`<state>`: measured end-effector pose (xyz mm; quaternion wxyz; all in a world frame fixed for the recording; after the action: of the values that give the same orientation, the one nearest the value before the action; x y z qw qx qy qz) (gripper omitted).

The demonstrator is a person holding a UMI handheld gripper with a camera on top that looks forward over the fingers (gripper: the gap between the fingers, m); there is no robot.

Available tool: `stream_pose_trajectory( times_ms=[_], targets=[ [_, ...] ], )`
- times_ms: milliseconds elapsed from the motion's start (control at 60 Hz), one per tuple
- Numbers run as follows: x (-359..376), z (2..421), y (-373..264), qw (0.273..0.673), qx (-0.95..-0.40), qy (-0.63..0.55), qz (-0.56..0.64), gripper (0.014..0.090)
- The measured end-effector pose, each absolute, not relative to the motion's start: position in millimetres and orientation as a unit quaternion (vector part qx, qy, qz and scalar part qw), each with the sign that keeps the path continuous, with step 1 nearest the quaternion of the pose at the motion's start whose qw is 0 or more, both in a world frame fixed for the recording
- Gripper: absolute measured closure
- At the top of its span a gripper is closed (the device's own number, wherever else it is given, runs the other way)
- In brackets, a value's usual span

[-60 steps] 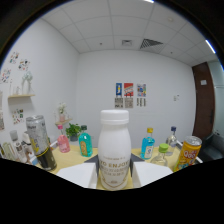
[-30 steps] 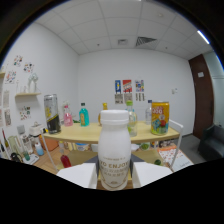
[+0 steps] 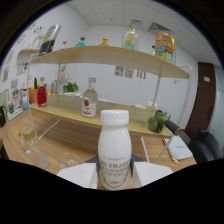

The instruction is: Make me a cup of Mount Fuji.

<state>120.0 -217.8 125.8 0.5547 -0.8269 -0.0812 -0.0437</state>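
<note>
the gripper holds a white bottle upright between its two pale fingers, one pressed against each side of the bottle's lower body, so the claw is closed narrow on it. the bottle has a white screw cap and dark lettering low on its front, partly cut off by the fingers.

beyond the bottle runs a long wooden counter, and behind that a lower wooden shelf with a second, higher shelf above it on thin posts. on the lower shelf, just left of the held bottle and farther off, stands a clear glass bottle with a red label. further left sit a red container, a small leafy plant and some smaller items too blurred to tell. to the right of the held bottle, on the same shelf, lies a dark green round thing.

on the upper shelf stand a dark bottle at the far left, a clear bottle with a green top near the middle, and a yellow and red can to the right. on the near counter at left stands a clear glass. a dark door shows at the far right wall.
</note>
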Motion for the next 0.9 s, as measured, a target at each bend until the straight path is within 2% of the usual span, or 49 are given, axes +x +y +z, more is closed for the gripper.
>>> stream_pose_trajectory(
  times_ms=[233,367,517,683,783,900],
  targets=[
    [124.9,119.8,-212.9,0.521,-0.778,-0.291,-0.199,0.0569],
    [126.9,125.2,-206.8,0.488,-0.713,-0.414,-0.286,0.0569],
    [127.6,122.3,-201.2,0.432,-0.627,-0.533,-0.37,0.0569],
    [135.9,119.1,-193.7,0.36,-0.554,-0.602,-0.448,0.0568],
    [130.0,119.1,-191.6,0.342,-0.522,-0.626,-0.467,0.0567],
    [120.2,124.1,-188.3,0.323,-0.458,-0.663,-0.496,0.0567]
  ],
)
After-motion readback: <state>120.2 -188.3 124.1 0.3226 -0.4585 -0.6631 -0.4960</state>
